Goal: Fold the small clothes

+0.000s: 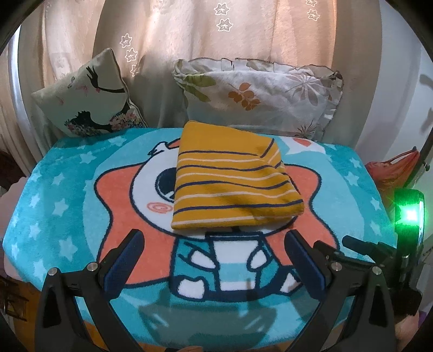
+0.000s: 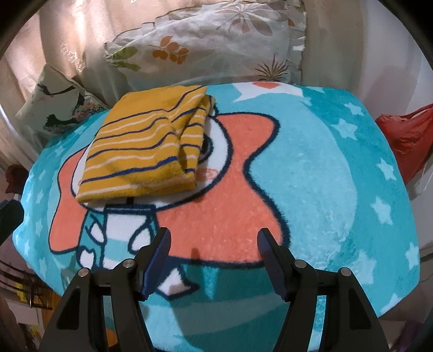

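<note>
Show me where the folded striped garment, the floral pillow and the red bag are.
folded striped garment (image 1: 232,178), left wrist view, middle of top layer.
floral pillow (image 1: 259,92), left wrist view, centre of front.
red bag (image 2: 406,135), right wrist view, its middle.

Cartoon star blanket (image 1: 67,189), floral pillow (image 1: 270,92), bird cushion (image 1: 89,94), pink curtain (image 1: 176,32), red bag (image 2: 406,135)

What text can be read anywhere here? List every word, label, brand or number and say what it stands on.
None: no readable word, label, brand or number shows in either view.
The yellow striped garment bears only stripes, no visible tag.
The blue cartoon blanket shows pictures and stars, no lettering.
The two pillows carry leaf and figure prints only.
The curtain has embroidered star-like motifs, not letters.
</note>
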`<move>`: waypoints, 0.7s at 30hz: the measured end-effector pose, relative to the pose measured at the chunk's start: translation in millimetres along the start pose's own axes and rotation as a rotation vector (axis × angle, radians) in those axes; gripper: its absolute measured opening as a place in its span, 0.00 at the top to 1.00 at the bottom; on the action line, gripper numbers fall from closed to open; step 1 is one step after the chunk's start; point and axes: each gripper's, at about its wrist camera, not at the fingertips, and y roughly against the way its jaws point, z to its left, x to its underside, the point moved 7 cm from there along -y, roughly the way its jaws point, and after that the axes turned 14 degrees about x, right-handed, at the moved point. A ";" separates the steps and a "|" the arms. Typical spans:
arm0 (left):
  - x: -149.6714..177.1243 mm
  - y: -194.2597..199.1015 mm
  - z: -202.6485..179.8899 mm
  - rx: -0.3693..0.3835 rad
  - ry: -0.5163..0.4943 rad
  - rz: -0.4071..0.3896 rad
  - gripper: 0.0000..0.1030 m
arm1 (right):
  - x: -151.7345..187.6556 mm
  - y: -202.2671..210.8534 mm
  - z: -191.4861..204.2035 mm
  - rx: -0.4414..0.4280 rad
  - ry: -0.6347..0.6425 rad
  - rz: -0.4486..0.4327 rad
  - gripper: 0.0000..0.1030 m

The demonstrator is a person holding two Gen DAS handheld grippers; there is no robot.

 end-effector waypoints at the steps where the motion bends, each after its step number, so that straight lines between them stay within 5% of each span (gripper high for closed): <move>1: 0.0 2.3 -1.0 -0.001 0.000 -0.008 0.00 | 1.3 1.7 1.2 -0.001 0.005 -0.004 0.31; 7: -5.7 21.9 -4.1 -0.009 -0.001 -0.096 0.00 | 6.4 10.3 7.6 -0.004 0.024 -0.025 0.31; 21: -44.7 126.3 11.1 -0.213 -0.021 -0.530 0.00 | -5.1 29.2 18.4 -0.027 0.028 -0.107 0.31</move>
